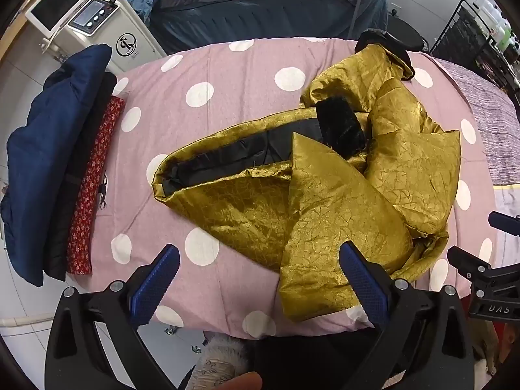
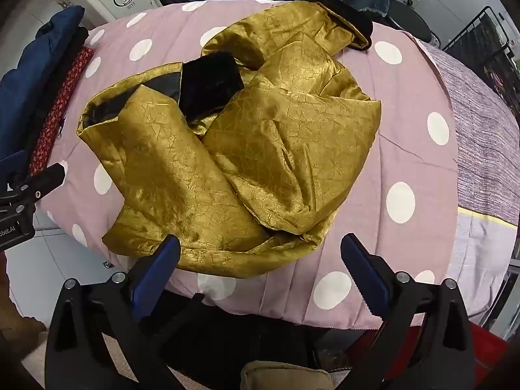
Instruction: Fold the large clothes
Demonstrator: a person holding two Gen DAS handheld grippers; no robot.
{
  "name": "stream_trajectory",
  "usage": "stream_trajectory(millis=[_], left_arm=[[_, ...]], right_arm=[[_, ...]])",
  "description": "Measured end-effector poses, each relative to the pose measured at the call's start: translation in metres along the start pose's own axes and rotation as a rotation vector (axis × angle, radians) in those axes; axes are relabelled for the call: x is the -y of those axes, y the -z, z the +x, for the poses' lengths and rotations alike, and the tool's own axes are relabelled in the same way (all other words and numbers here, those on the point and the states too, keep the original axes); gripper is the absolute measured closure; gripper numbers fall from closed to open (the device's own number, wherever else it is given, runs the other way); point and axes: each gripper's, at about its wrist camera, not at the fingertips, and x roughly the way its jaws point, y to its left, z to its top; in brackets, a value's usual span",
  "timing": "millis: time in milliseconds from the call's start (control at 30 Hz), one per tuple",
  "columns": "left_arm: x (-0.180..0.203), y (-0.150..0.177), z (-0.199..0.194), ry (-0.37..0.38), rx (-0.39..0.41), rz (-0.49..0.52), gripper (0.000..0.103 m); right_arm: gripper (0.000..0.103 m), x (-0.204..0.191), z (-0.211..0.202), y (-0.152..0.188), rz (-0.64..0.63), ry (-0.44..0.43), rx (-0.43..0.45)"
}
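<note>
While both tools hang back at the near edge, the gold jacket (image 1: 341,188) lies partly gathered on the pink dotted cover (image 1: 227,91), just ahead of the left gripper (image 1: 260,279) and a little toward its right finger. Left gripper: jaws spread wide, nothing between them. Right gripper (image 2: 260,260): likewise wide and empty, jacket directly ahead, hem just past its left finger. Both sleeves appear thrown inward across the body; black lining (image 1: 247,152) and a black fur cuff (image 1: 341,126) show beyond. Folding looks roughly midway by my reckoning: sleeves in, body still bulky, hood end bunched, no final halving. Far off the left gripper's left side sits a stack of folded clothes (image 1: 55,162), apparently done already.
</note>
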Motion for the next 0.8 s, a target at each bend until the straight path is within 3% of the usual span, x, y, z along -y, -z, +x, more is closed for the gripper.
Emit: stream_trajectory(millis=[800], left_arm=[[0.000, 0.004, 0.010, 0.005, -0.034, 0.004, 0.006]], right_arm=[[0.006, 0.000, 0.008, -0.002, -0.005, 0.006, -0.032]])
